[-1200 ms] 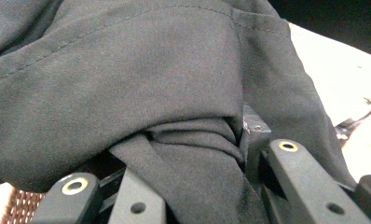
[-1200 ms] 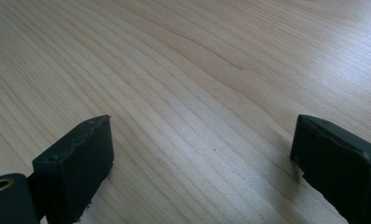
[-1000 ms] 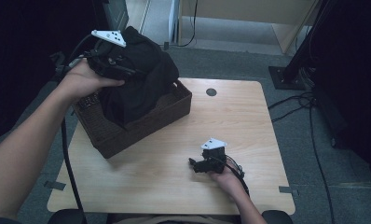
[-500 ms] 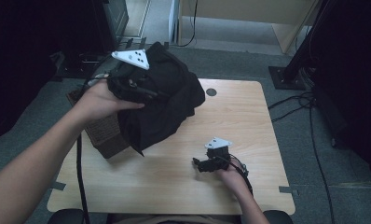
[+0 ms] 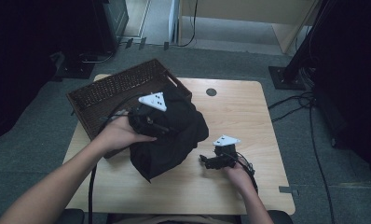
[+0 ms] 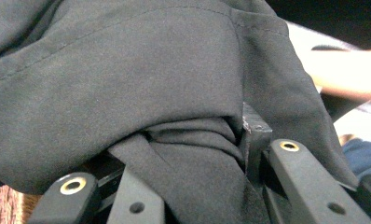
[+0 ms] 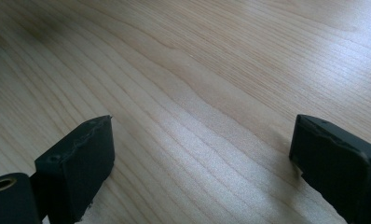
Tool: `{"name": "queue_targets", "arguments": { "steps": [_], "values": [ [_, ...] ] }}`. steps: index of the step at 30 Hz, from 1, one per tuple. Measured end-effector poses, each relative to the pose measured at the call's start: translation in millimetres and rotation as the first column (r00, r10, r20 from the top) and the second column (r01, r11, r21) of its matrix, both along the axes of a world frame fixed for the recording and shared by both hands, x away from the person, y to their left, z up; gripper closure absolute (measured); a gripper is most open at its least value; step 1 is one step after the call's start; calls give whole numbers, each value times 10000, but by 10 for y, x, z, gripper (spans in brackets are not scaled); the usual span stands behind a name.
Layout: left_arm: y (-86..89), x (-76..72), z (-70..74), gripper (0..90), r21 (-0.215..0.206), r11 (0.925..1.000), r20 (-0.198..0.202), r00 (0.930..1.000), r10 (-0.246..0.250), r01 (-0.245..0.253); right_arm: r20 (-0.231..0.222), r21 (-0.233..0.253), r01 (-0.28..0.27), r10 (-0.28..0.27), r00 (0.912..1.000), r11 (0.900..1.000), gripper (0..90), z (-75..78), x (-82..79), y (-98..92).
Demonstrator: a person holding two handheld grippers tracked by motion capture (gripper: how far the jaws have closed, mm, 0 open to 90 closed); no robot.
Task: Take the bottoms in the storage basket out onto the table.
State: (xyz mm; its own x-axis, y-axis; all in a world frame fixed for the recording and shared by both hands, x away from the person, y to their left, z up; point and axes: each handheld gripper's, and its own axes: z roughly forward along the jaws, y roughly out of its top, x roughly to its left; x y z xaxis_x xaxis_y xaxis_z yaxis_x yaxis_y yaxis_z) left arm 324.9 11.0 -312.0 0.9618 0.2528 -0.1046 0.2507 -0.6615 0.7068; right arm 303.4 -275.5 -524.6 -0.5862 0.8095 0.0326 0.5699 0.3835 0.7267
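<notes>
A black garment (image 5: 172,137) hangs bunched over the table, just right of a dark wicker basket (image 5: 110,92). My left gripper (image 5: 162,128) is shut on the garment; in the left gripper view the cloth (image 6: 141,88) is pinched between the jaws and drapes over them. The garment's lower end touches the wooden table (image 5: 235,112). My right gripper (image 5: 206,161) rests low on the table to the right of the cloth, open, with bare wood (image 7: 197,107) between its fingers (image 7: 81,158).
The basket sits at the table's back left, tilted toward the corner. A small round grommet (image 5: 211,92) is set in the table near the back edge. Cables (image 5: 309,100) and dark equipment stand on the floor around the table.
My left gripper has carried the garment out of the basket, down and to the right over the table. The basket now shows bare inside. The right gripper has stayed nearly still.
</notes>
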Motion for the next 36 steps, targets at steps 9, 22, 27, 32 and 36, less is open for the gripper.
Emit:
{"name": "queue_targets", "arguments": {
  "steps": [9,22,27,32,36],
  "values": [
    [-55,39,-761,686,380,9983,-414,9980,468,-453,-33,95,228,-227,9997,9997,64,-1,6,-47],
    [-110,64,-1277,647,186,9990,-881,9952,423,-408,22,-75,295,-295,9996,9995,63,-2,3,-43],
    [-103,95,-1266,521,56,9980,-1444,9876,623,-622,23,-71,301,-301,9995,9995,63,-2,2,-43],
    [-62,110,-1239,404,44,9976,-1524,9860,683,-684,16,-61,298,-298,9996,9995,63,-2,2,-44],
    [-29,101,-1162,344,27,9986,-989,9937,529,-529,4,-54,320,-320,9995,9995,63,-2,0,-44]
  ]
}}
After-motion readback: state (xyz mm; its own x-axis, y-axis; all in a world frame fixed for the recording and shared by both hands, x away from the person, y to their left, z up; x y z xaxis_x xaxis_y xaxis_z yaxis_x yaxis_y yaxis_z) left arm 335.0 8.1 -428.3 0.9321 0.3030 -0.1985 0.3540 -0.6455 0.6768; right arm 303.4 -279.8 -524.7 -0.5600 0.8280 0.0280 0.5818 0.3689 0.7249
